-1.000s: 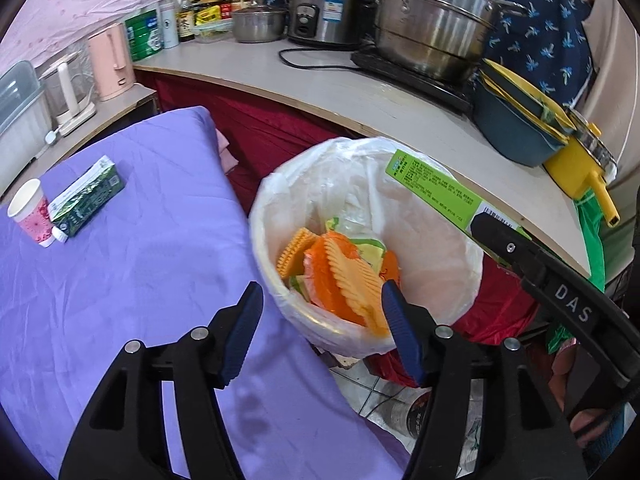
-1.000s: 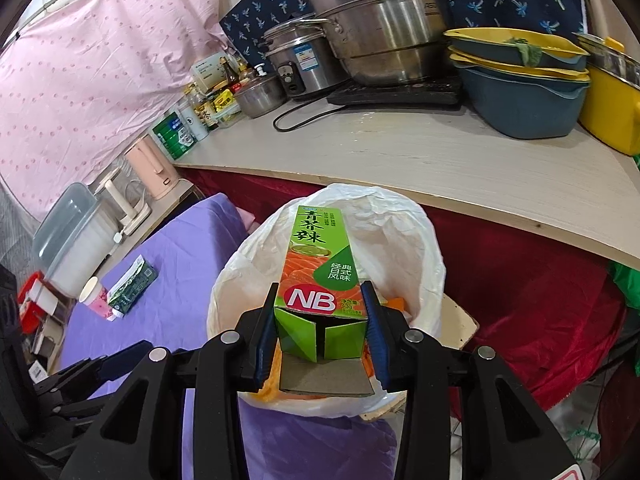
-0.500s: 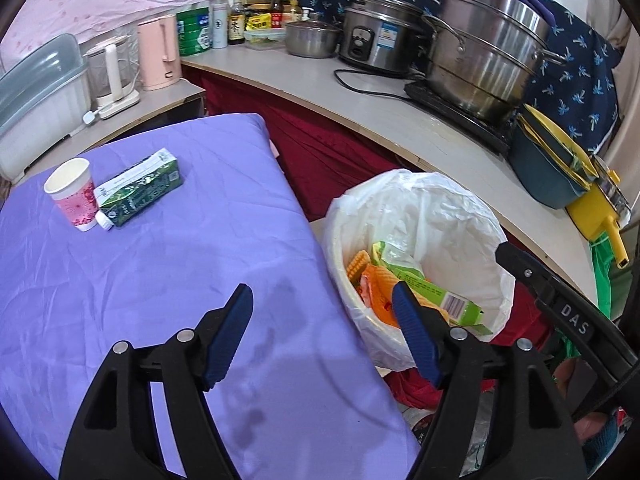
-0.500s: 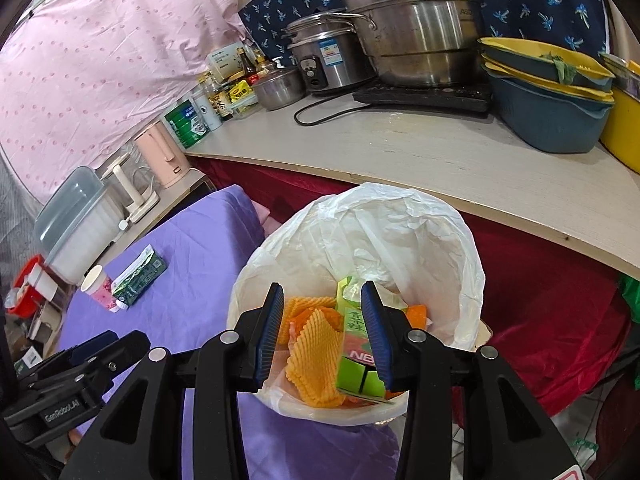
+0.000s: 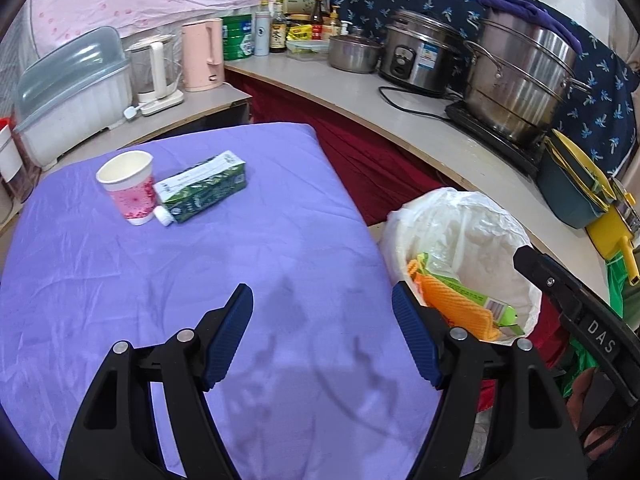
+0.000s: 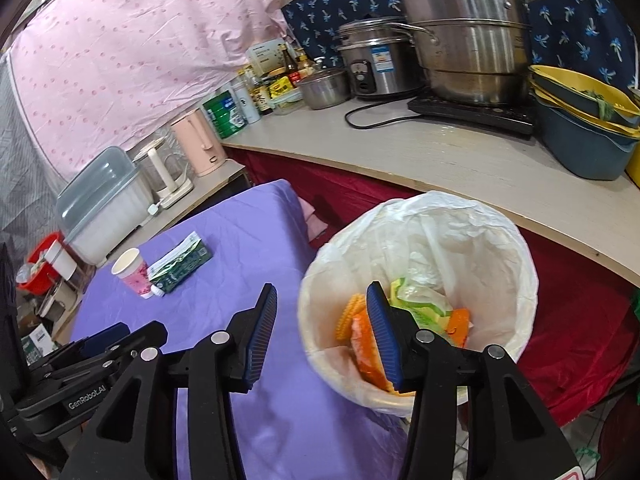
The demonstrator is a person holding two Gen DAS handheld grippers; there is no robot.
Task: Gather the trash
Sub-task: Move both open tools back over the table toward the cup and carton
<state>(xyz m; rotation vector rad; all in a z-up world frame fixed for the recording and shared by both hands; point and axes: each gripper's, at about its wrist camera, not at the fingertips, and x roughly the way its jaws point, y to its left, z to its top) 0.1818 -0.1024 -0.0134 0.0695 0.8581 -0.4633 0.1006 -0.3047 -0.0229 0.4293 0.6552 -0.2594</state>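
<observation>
Trash sits in two places. A paper cup [image 5: 127, 186] stands upright on the purple cloth [image 5: 248, 264], and a green carton [image 5: 202, 186] lies on its side touching the cup at the cup's 3 o'clock, white cap [image 5: 164, 216] toward the camera. In the left wrist view this pair lies at about 10 o'clock from the gripper tips, well apart from them. In the right wrist view the cup [image 6: 131, 272] and carton [image 6: 182, 263] show at 10 o'clock too, farther off.

The bin [image 5: 516, 248], lined with a white bag, stands just beside the cloth's right edge, at 3 o'clock in the left view. Inside it lie orange ridged pieces [image 5: 456, 306] and a light green box [image 5: 486, 300] with a barcode (its print too small to read). The right wrist view looks down into the bin [image 6: 500, 240] and shows the same orange pieces [image 6: 362, 336] and green wrappers [image 6: 424, 304].

The left gripper [image 5: 322, 328] hovers over the cloth, jaws wide apart, nothing between them. The right gripper [image 6: 322, 328] is likewise spread and empty, its right finger over the bin's near rim, its left finger over the cloth.

Behind runs a counter [image 5: 400, 120] carrying a steel steamer [image 5: 520, 84], a rice cooker [image 5: 420, 60] and a pink kettle [image 5: 202, 56].
</observation>
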